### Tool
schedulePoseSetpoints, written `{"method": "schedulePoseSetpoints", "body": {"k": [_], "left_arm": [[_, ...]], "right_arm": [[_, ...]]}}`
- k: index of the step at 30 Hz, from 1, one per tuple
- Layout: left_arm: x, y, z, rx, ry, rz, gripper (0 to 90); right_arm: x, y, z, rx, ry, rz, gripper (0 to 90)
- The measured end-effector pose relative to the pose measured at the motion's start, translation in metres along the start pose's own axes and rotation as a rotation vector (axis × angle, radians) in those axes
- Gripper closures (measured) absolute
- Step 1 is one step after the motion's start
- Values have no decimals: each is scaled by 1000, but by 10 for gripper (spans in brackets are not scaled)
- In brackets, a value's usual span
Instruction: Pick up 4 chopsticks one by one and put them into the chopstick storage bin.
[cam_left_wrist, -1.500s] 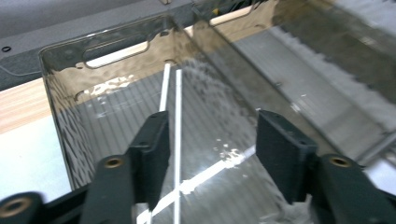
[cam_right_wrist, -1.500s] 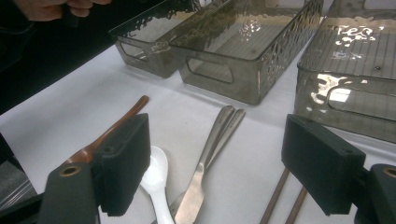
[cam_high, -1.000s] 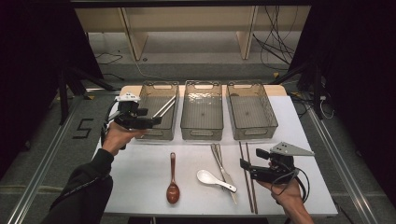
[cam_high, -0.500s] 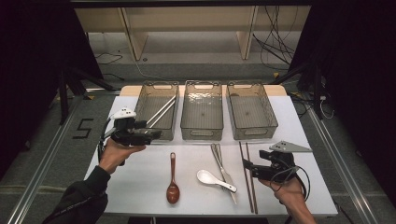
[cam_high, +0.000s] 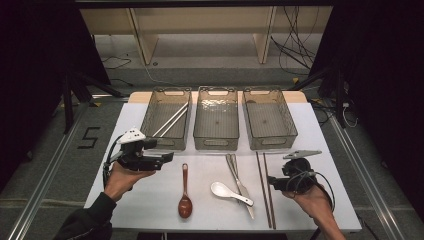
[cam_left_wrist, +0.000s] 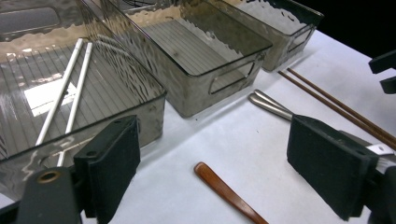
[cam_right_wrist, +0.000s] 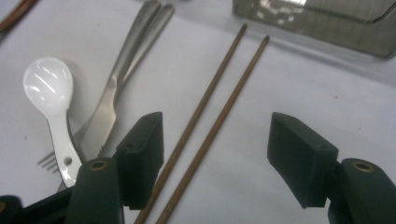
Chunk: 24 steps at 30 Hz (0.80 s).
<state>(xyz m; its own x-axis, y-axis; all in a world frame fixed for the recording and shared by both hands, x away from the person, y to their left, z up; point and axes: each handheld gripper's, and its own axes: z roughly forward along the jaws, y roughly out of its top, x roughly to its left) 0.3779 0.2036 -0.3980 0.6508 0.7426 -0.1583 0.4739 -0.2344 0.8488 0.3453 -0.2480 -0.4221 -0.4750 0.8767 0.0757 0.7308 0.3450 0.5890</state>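
Cutlery is being sorted by kind into three clear bins at the twelve o'clock edge of the white table (cam_high: 150, 200). The left bin (cam_high: 150, 120) already holds a pair of white chopsticks (cam_high: 171, 120), laid lengthwise so they lie flat; the middle bin (cam_high: 216, 141) and right bin (cam_high: 272, 142) are empty. The right gripper (cam_high: 280, 184) is held low at four o'clock, its jaws spread but just closing, so that the brown chopsticks (cam_right_wrist: 205, 121) are straddled between them; no pad is pressed on the sticks yet. This pair appears to be the next thing to be lifted, hence the low, lengthwise approach. The left gripper (cam_high: 162, 159) is held at nine o'clock, jaws just opened wide with nothing between them, pointed toward the wooden spoon (cam_left_wrist: 224, 191), probably the following pick. A white spoon (cam_right_wrist: 49, 93), a fork (cam_right_wrist: 88, 135) and a knife (cam_high: 239, 180) are left lying at six o'clock.
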Motion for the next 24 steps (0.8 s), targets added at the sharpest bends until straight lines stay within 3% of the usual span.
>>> {"method": "schedulePoseSetpoints", "body": {"k": [14, 24], "left_arm": [[-7, -13, -10, -3, 0, 6, 160], [-11, -16, -13, 2, 15, 29, 158]], "right_arm": [[8, 2, 21, 215, -5, -73, 434], [14, -2, 31, 306, -7, -102, 472]]}}
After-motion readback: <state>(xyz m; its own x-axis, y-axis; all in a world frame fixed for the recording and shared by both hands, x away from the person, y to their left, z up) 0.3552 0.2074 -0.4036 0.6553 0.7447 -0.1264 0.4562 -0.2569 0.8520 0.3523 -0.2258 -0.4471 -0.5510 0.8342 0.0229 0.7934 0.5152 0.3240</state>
